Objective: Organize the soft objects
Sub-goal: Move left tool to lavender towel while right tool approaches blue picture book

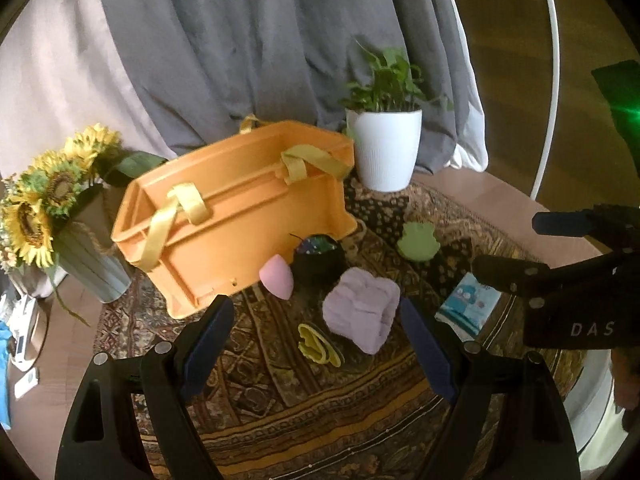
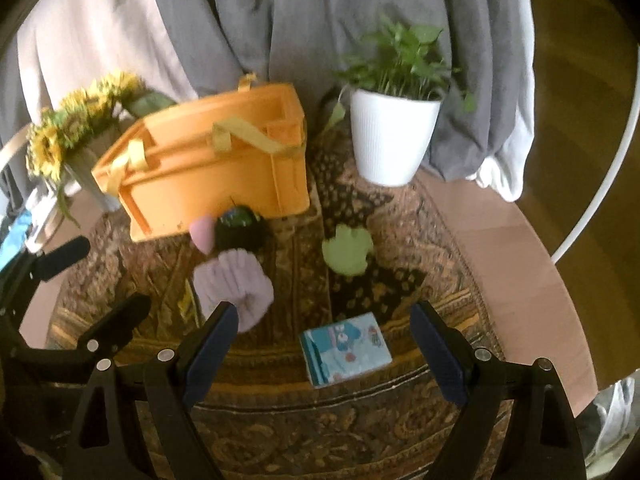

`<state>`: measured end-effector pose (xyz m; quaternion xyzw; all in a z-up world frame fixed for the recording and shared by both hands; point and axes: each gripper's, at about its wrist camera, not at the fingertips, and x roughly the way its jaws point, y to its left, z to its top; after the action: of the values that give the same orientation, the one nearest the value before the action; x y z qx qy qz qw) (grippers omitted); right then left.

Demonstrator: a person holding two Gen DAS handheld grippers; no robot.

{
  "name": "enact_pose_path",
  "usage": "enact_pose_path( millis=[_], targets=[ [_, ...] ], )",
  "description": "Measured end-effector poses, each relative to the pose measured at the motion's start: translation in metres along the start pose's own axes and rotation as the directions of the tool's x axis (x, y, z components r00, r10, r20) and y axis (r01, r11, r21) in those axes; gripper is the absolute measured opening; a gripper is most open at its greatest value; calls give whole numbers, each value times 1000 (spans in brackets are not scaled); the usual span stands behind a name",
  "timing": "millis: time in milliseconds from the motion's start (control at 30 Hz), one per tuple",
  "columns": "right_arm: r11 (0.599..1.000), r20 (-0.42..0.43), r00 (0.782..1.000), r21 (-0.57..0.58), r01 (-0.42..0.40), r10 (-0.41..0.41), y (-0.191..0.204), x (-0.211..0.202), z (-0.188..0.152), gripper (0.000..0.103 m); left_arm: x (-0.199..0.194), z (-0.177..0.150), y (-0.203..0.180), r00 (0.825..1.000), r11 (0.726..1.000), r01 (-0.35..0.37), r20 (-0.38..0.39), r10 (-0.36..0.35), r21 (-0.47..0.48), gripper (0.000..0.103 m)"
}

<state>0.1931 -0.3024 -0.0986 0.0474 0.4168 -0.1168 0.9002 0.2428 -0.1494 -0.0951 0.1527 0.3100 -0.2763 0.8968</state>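
An orange crate (image 1: 236,208) (image 2: 208,164) with yellow ribbon handles stands on a patterned round mat (image 1: 304,392) (image 2: 328,408). Before it lie a pink sponge (image 1: 277,276) (image 2: 202,232), a black fuzzy pouch (image 1: 318,258) (image 2: 240,230), a lilac folded plush cloth (image 1: 362,314) (image 2: 234,284), a yellow folded cloth (image 1: 318,344), a green frog-shaped sponge (image 1: 418,242) (image 2: 348,252) and a blue cartoon tissue pack (image 1: 470,306) (image 2: 346,348). My left gripper (image 1: 316,356) hovers open above the yellow and lilac cloths. My right gripper (image 2: 320,346) hangs open over the tissue pack, nothing between its pads.
A white pot with a green plant (image 1: 386,148) (image 2: 394,136) stands behind the crate at the right. A vase of sunflowers (image 1: 52,208) (image 2: 72,132) stands at the left. Grey and pale curtains hang behind. The right gripper (image 1: 560,256) shows at the left view's right edge.
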Motion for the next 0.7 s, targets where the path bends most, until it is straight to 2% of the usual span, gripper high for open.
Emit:
enact_pose_path(
  millis=[300, 700],
  targets=[
    [999, -124, 992, -33, 20, -24, -4, 37, -4, 89, 34, -5, -5, 997, 998, 49, -62, -46, 47, 86],
    [999, -277, 961, -34, -15, 5, -13, 83, -13, 89, 76, -7, -16, 987, 990, 102, -135, -89, 94, 86]
  ],
)
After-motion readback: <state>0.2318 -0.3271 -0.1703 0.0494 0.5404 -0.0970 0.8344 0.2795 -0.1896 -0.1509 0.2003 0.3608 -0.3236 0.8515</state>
